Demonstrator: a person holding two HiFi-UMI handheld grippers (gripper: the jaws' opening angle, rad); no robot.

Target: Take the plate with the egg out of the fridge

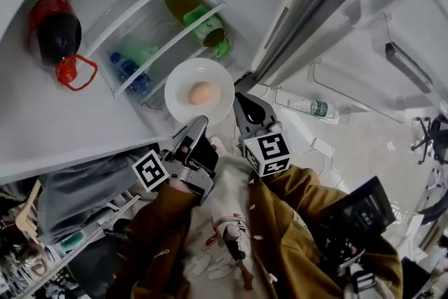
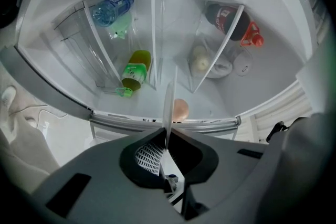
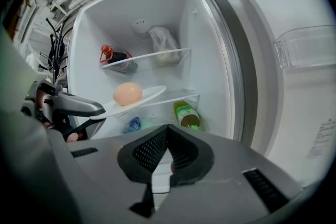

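In the head view, our left claw [image 1: 198,124] holds the plate [image 1: 183,91] level so the egg [image 1: 201,93] cannot roll, at the open fridge [image 1: 42,115] front. The left gripper view shows its jaws pinched on the rim. The right gripper view shows our right claw [image 3: 167,128] closed, empty, standing by.

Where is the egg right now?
In the head view's middle, the egg sits on the white plate pinched by the left gripper, near the green-labelled bottle.
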